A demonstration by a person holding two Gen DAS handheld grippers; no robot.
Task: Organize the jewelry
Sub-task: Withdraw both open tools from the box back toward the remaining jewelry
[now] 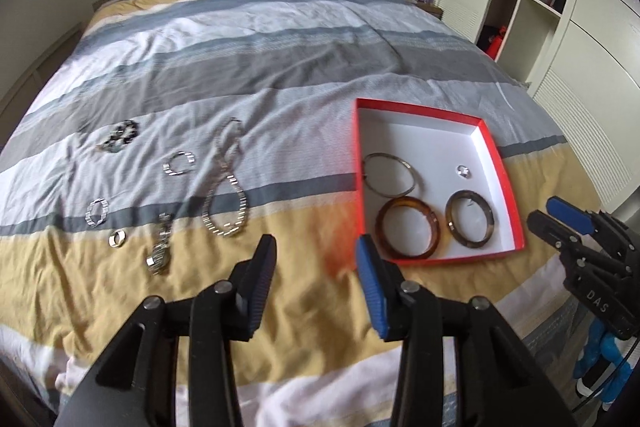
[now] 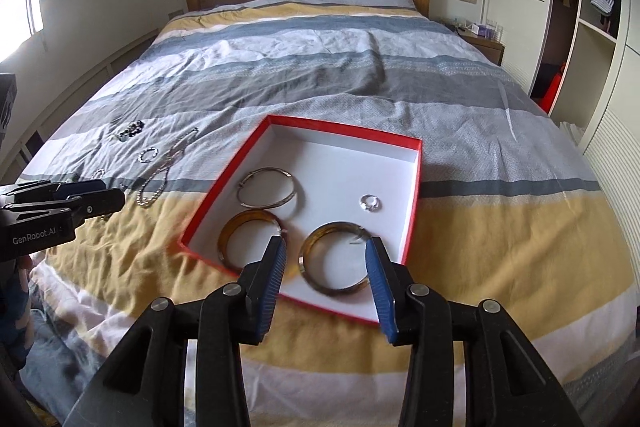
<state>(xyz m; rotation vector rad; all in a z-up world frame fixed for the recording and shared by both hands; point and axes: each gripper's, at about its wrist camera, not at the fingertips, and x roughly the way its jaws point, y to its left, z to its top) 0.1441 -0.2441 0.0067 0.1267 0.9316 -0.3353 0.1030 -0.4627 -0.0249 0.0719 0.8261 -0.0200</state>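
Jewelry on bed (image 1: 280,67): 3 bangles (image 2: 334,259) and 1 ring (image 2: 370,203) lie in red box (image 2: 414,195); chains (image 1: 224,187) lie beside it. Left tongs (image 1: 316,253) and right tongs (image 2: 326,253) gape wide, holding nothing.

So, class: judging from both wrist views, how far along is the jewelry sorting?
Done: three bangles and a small ring lie in the red box. In hand: nothing; the left gripper and right gripper are both open. Left: a long chain, bracelets and a ring lie on the duvet.
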